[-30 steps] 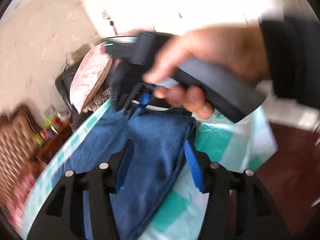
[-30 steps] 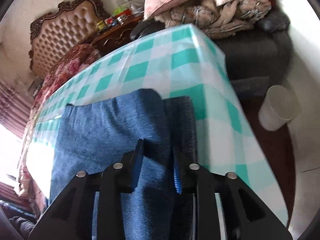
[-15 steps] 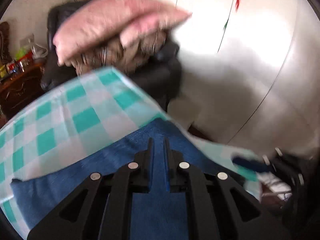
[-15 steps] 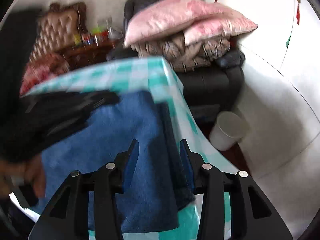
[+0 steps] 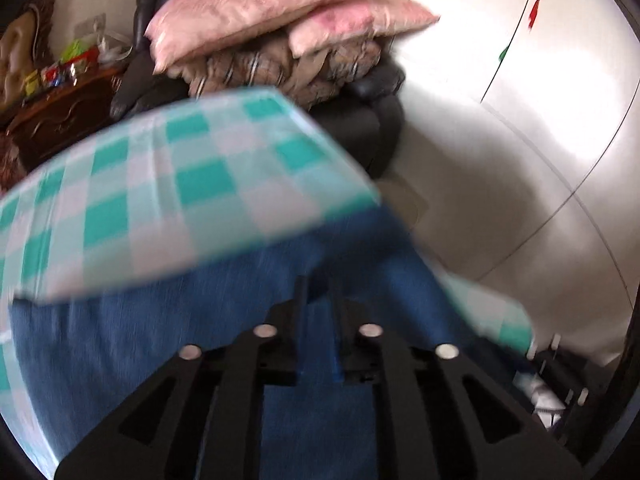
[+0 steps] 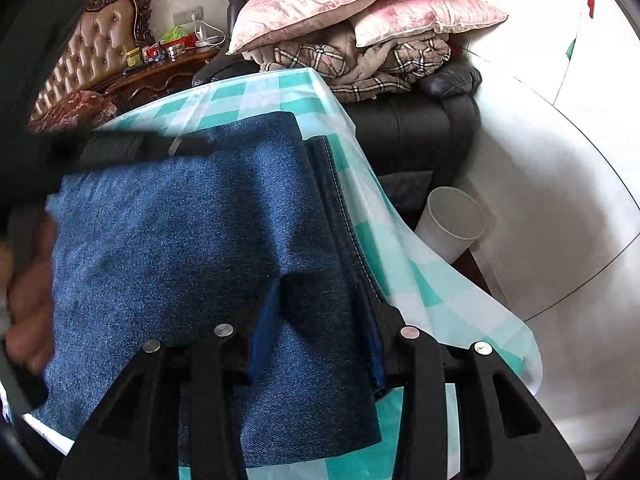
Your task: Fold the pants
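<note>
Folded blue denim pants (image 6: 180, 240) lie on a table with a teal-and-white check cloth (image 6: 256, 96), close to its right edge. My right gripper (image 6: 328, 300) is shut on the thick folded right side of the pants, and denim fills the gap between its fingers. My left gripper (image 5: 317, 284) points down at the pants (image 5: 160, 340). Its jaws stand narrow with a strip of denim between them and are opening slightly. From the right wrist, the left gripper (image 6: 160, 146) shows blurred over the far left part of the pants, with the person's hand (image 6: 28, 312) at the left rim.
Beyond the table stands a black armchair piled with pink pillows (image 6: 360, 4) and a plaid blanket. A white bin (image 6: 452, 224) stands on the floor by the table's right edge. A wooden side table (image 6: 160, 72) with small items is at the back left. The cloth (image 5: 160, 184) hangs over the table's corner.
The left gripper swung round from facing the other hand to facing the armchair, and its jaws went from wide to narrow over the denim. The right gripper's jaws widened slightly and it turned toward the armchair.
</note>
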{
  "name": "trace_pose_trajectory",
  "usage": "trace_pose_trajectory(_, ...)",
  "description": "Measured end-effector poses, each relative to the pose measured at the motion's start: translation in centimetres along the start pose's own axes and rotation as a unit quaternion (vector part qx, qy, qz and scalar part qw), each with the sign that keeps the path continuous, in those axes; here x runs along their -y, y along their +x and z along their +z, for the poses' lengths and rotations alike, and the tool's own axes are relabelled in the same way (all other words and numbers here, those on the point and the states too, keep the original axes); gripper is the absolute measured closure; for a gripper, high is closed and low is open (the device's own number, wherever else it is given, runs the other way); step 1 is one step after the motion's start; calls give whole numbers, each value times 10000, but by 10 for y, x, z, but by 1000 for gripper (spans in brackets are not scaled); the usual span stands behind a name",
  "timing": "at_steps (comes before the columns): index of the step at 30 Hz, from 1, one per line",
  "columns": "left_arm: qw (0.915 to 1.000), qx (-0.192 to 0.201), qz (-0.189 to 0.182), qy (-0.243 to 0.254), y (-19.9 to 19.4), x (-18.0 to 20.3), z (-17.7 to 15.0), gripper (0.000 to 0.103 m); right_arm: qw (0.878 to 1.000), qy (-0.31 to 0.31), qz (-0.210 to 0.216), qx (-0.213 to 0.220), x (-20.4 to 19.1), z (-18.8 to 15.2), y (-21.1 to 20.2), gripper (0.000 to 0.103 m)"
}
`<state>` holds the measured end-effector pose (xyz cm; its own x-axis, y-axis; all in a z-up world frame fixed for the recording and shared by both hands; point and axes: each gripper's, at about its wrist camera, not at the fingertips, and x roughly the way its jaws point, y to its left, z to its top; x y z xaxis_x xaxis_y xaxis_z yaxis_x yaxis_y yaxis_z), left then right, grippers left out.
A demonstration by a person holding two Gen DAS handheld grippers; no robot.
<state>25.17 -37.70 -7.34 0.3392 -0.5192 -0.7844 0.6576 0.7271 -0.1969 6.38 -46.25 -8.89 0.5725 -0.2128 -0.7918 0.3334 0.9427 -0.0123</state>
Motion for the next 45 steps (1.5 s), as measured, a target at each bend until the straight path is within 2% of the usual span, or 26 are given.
trace_pose_trajectory(5, 9997, -167, 63, -169, -24, -13, -51, 80, 10000, 16, 6, 38, 0, -3, -3, 66)
trace_pose_trajectory(10, 9992, -83, 358, 167, -62, -11, -100, 68, 10000, -1, -53, 40, -2, -5, -5, 66)
trace_pose_trajectory(11, 9980, -15, 530, 339, -72, -11, -113, 67, 10000, -5, -45, 45, -2, -6, -5, 65)
trace_pose_trajectory(13, 9944, 112, 912, 517, -86, -15, -133, 66, 10000, 30, -7, 35, 0, -7, -6, 64)
trace_pose_trajectory(16, 9908, 270, 1204, 551, -105, -24, -163, 64, 10000, 85, -30, -43, 2, -4, -7, 60)
trace_pose_trajectory(18, 9898, 377, 1286, 489, -119, -28, -175, 64, 9997, 218, -34, -97, 2, 2, -12, 60)
trace_pose_trajectory(22, 9883, 361, 1434, 365, -135, -40, -184, 66, 9994, -198, 113, 271, -20, 18, -24, 59)
trace_pose_trajectory(24, 9893, 404, 1394, 148, -142, -52, -178, 68, 9985, -377, -12, 397, -29, 28, -19, 59)
trace_pose_trajectory(28, 9875, 592, 1455, 103, -141, -75, -138, 78, 9988, -188, -445, -11, -16, 33, 9, 59)
trace_pose_trajectory(30, 9883, 631, 1384, 116, -129, -83, -109, 79, 9997, 79, -236, -68, -7, 25, 16, 58)
trace_pose_trajectory(32, 9906, 530, 1258, 115, -108, -89, -81, 83, 9995, -9, -324, 1, -9, 22, 15, 56)
trace_pose_trajectory(35, 9926, 291, 1180, 42, -68, -101, -41, 85, 9992, -54, -401, 3, -11, 21, 15, 55)
trace_pose_trajectory(39, 9869, -110, 1611, 2, -27, -116, -17, 85, 9987, -112, -494, 4, -15, 20, 15, 54)
trace_pose_trajectory(41, 9835, -18, 1811, -35, -27, -114, -10, 87, 9983, -184, -547, 30, -17, 20, 15, 53)
trace_pose_trajectory(42, 9850, 67, 1725, -92, -30, -113, -10, 88, 9984, -158, -538, 38, -16, 19, 14, 53)
trace_pose_trajectory(43, 9900, 249, 1386, -82, -36, -103, -6, 88, 9985, -122, -523, 39, -15, 19, 14, 53)
trace_pose_trajectory(45, 9945, 476, 865, 338, -38, -72, -2, 86, 9987, -57, -509, 46, -15, 18, 14, 53)
